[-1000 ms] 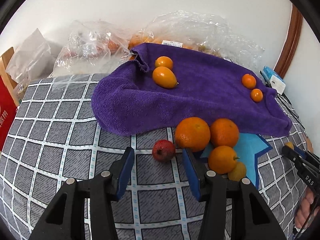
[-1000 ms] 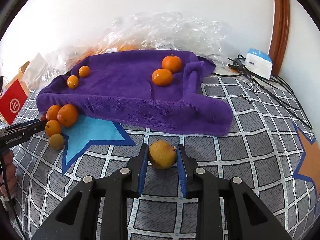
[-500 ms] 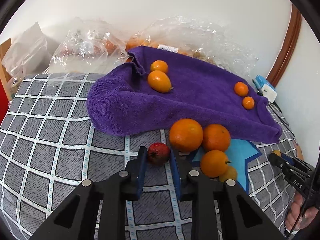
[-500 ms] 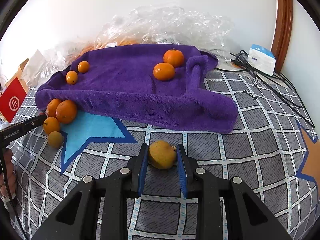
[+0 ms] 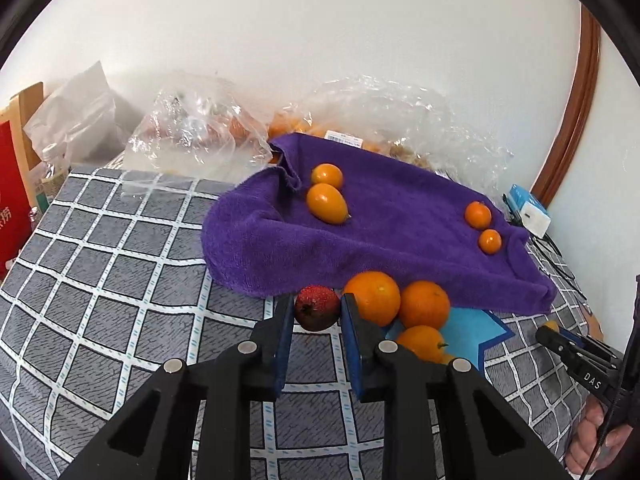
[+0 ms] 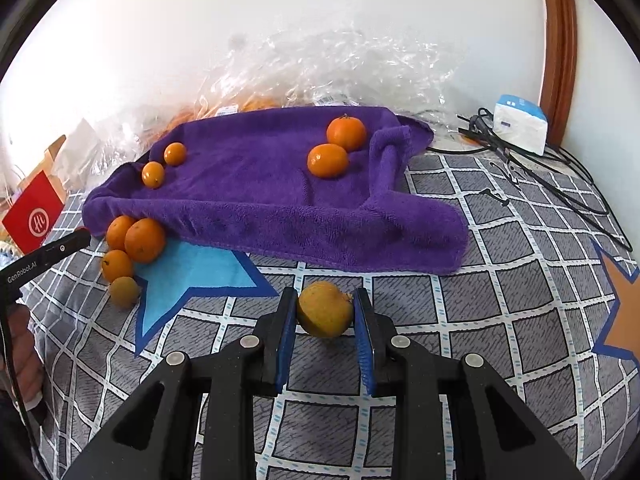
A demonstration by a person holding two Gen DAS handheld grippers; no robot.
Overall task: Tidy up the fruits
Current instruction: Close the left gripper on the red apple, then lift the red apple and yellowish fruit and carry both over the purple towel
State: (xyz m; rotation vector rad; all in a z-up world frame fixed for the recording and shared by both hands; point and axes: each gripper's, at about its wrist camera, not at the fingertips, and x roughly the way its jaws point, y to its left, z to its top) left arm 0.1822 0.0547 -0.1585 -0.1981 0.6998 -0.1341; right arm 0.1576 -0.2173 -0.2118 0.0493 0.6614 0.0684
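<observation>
You get bright, even daylight in both views; the white wall point(image 6: 280, 20) washes out at far left, plastic bags point(image 5: 400, 112) glint, and fisheye edges bend into black corners.

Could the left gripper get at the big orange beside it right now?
Probably not: the left gripper is shut on the red fruit. The big orange lies just beside its right finger, nothing over it.

Grey checked bedcover point(image 5: 120, 280) lies bare lower left of frame; clustered round oranges point(image 5: 374, 298) and draped purple towel point(image 5: 400, 240) crowd centre right.
</observation>
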